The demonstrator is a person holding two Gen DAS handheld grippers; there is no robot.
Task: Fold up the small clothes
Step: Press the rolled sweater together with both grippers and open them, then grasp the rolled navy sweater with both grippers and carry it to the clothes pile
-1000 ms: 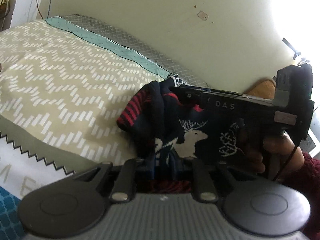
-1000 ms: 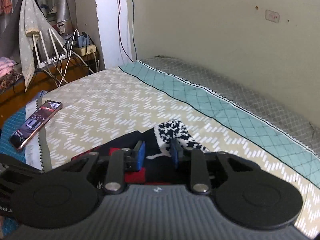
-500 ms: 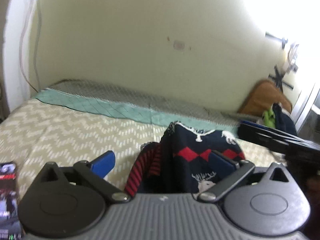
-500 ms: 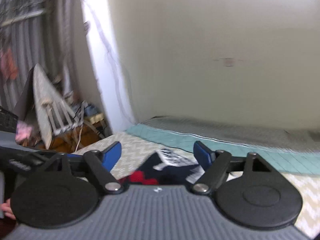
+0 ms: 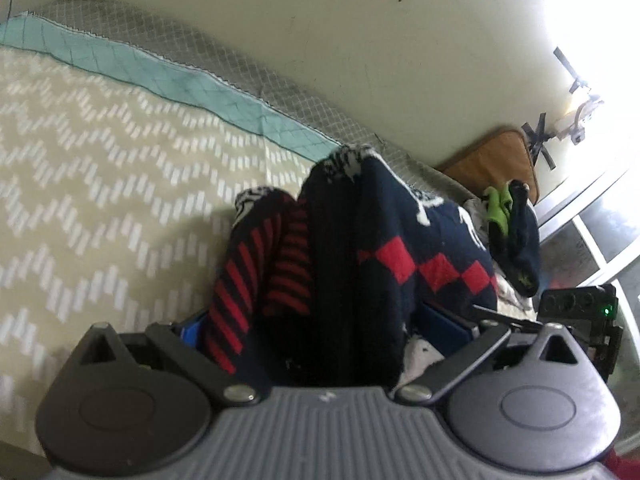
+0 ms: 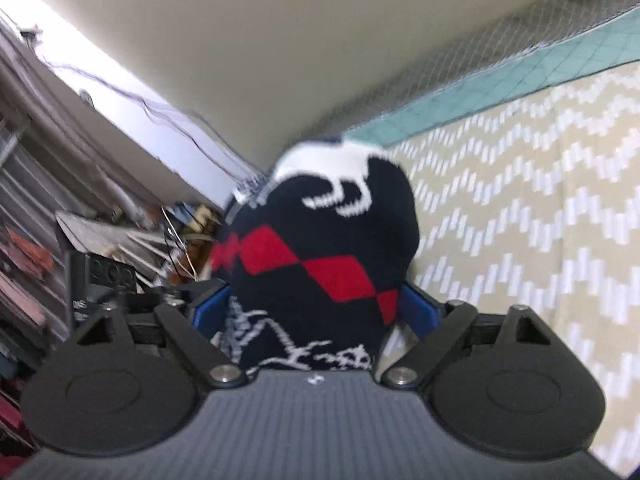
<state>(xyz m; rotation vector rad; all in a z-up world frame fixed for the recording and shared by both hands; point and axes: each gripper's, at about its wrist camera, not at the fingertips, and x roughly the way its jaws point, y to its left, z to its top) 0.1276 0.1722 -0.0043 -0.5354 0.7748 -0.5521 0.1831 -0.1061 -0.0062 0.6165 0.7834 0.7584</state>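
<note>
Both grippers had their jaws spread apart around one navy knitted garment with red diamonds and white reindeer motifs (image 5: 384, 248), neither set of pads clearly pinching it. At the lower centre of the left wrist view the left gripper (image 5: 320, 332) straddled a bunched heap of that knit, its red-striped cuff at centre left. At the lower centre of the right wrist view the right gripper (image 6: 316, 312) framed the same garment (image 6: 320, 248), which rose as a rounded mound above the beige chevron-patterned bedspread (image 6: 520, 208).

Judging by the crumpled shape, the fold looked barely begun: no flat, squared layers showed, so smoothing and folding remained.

Half a second earlier both jaws were similarly spread; a second earlier they were closed on the fabric. The cameras had since tilted and moved nearer the garment.
</note>
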